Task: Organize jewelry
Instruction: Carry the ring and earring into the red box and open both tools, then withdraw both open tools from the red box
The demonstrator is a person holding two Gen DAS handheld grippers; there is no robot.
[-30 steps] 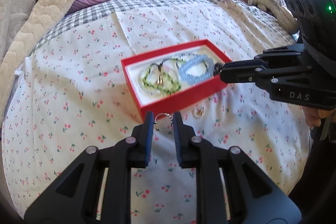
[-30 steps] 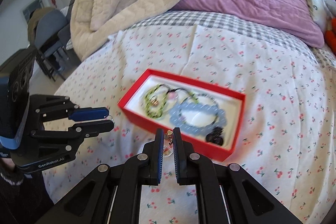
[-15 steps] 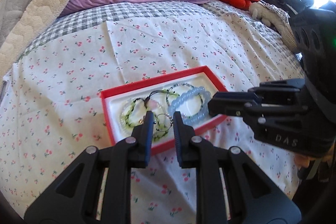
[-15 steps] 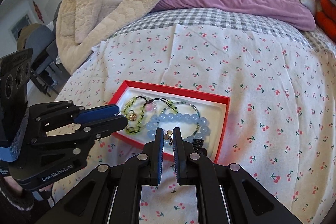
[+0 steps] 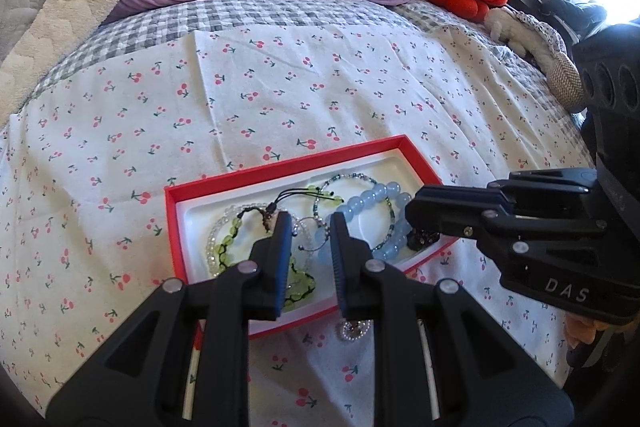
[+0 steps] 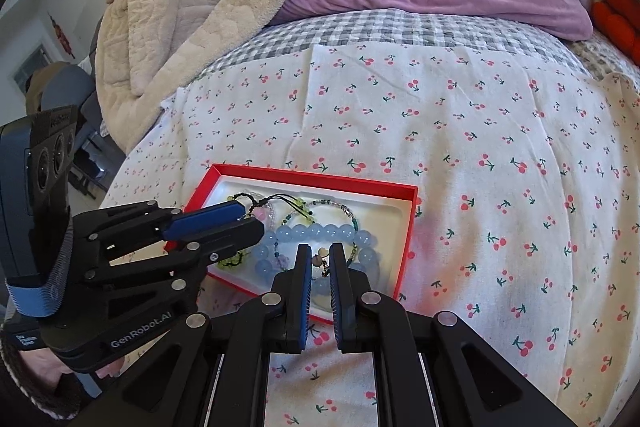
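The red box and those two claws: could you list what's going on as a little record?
box: red box on cherry-print sheet
inside: blue bracelet, green bracelet, black piece
left claw: holds a wire ring over box
right claw: holds a small charm over box
outside box: beaded ring

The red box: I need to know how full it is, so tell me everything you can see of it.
The red box is a shallow, lidless rectangular tray, apparently cardboard, with a white liner. It lies flat on the cherry-print sheet. Inside lie a pale blue bead bracelet, a green bead bracelet, a thin teal bead strand and a small dark piece; its far part is bare. Both grippers hover above.
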